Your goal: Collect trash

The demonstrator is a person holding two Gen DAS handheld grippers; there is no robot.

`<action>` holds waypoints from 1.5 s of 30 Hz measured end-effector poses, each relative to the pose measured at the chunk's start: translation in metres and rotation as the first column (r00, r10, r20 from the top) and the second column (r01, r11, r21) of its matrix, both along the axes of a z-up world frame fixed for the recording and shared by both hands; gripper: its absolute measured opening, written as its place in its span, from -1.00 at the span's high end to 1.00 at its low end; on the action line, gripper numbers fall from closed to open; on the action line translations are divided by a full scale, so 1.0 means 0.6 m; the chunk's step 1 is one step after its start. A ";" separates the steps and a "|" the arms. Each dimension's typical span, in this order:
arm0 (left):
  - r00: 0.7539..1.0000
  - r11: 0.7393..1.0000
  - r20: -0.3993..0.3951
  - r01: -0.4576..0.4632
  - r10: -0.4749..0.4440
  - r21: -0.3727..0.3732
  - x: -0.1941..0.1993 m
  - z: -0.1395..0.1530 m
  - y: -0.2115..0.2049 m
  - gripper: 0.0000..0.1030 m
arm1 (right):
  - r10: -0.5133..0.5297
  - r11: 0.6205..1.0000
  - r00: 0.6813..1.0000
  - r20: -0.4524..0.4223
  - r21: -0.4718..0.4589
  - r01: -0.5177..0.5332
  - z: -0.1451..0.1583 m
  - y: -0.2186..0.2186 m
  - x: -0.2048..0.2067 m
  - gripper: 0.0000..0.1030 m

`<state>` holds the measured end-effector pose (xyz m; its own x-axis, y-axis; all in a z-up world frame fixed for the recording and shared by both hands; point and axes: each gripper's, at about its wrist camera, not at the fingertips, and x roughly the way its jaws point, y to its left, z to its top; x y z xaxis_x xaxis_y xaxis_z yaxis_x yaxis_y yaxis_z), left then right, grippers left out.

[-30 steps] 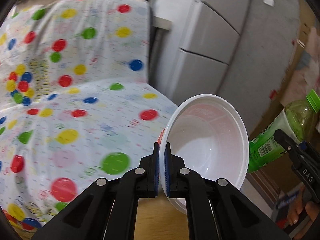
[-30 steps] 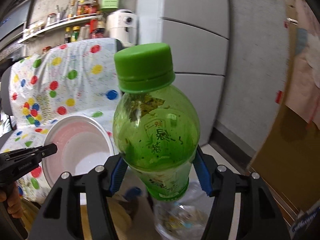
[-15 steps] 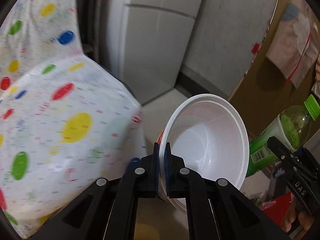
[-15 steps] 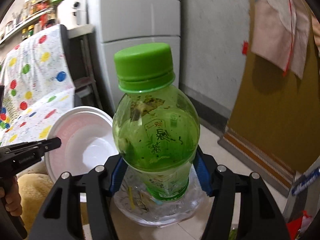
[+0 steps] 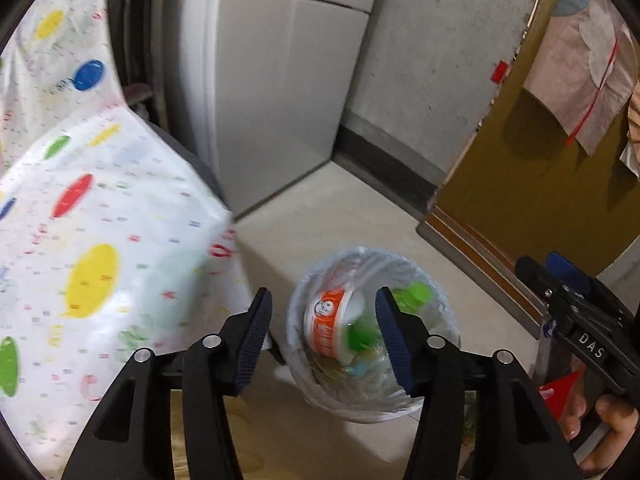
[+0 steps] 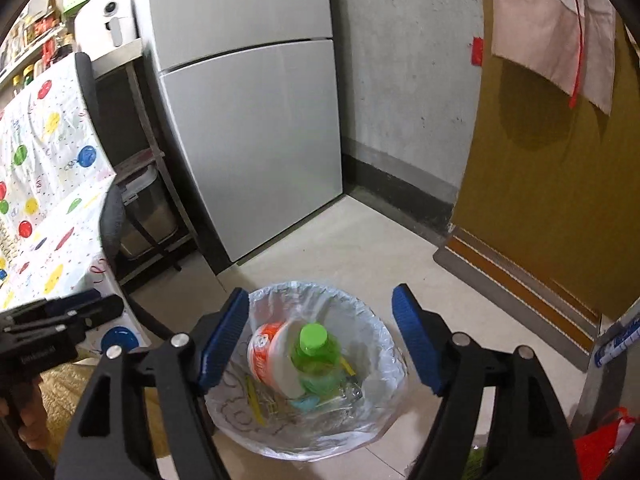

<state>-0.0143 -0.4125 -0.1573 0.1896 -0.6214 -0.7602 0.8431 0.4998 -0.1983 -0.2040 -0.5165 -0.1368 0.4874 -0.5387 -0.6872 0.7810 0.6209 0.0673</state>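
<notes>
Left gripper stood with jaws parted and nothing between them, having just been opening. Below it sat the lined trash bin — the orange-and-white bowl lay inside on its side, touching the green bottle, cap uppermost. Right gripper hung over the bin, jaws wide and empty — they too had just been opening.

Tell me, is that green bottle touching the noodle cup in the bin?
Touching. The right wrist view shows the green bottle leaning against the noodle cup inside the bin, with no gap between them.
</notes>
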 end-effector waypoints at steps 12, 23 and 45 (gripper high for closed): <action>0.981 0.990 0.136 -0.136 0.139 -0.034 0.023 0.072 0.160 -0.68 | 0.003 0.999 0.997 -0.074 -0.051 -0.007 0.074 0.120 0.016 -0.65; 0.973 0.987 0.174 -0.159 0.154 0.020 -0.007 0.107 0.222 -0.76 | 0.048 0.996 0.995 -0.090 -0.072 -0.055 0.107 0.213 0.025 -0.88; 0.970 0.984 0.190 -0.168 0.153 0.064 -0.021 0.119 0.213 -0.83 | -0.059 0.995 0.986 -0.156 -0.087 0.046 0.120 0.178 -0.007 -0.88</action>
